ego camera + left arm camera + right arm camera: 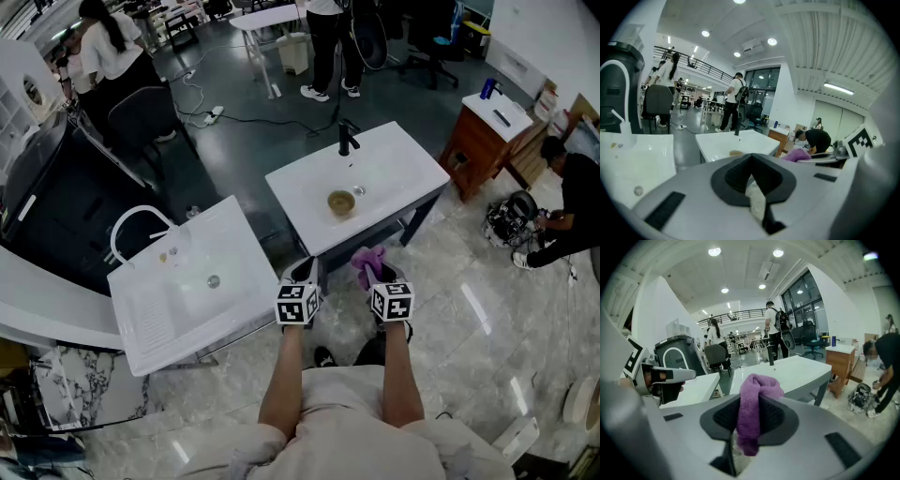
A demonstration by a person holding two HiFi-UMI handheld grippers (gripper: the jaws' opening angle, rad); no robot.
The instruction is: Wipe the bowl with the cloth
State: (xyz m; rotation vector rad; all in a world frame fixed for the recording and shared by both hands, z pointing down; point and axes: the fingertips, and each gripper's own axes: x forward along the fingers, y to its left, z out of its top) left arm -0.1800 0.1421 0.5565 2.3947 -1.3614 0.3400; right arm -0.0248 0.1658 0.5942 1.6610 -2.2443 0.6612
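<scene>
A small tan bowl (341, 202) sits in the basin of the white sink table (412, 173) ahead of me; in the left gripper view the bowl (736, 153) is a small shape on that white top. My right gripper (372, 272) is shut on a purple cloth (367, 263), held in the air short of the table's near edge. The cloth (752, 408) is pinched between the jaws and bunches above them. My left gripper (306, 273) hangs beside it with its jaws shut on nothing. The purple cloth (802, 154) also shows at the right of the left gripper view.
A black faucet (347, 138) stands at the sink table's far edge. A second white sink (192, 281) with a white arched faucet (136, 225) is at my left. A wooden cabinet (483, 131) stands right. A person (567, 211) crouches on the floor at right; others stand farther back.
</scene>
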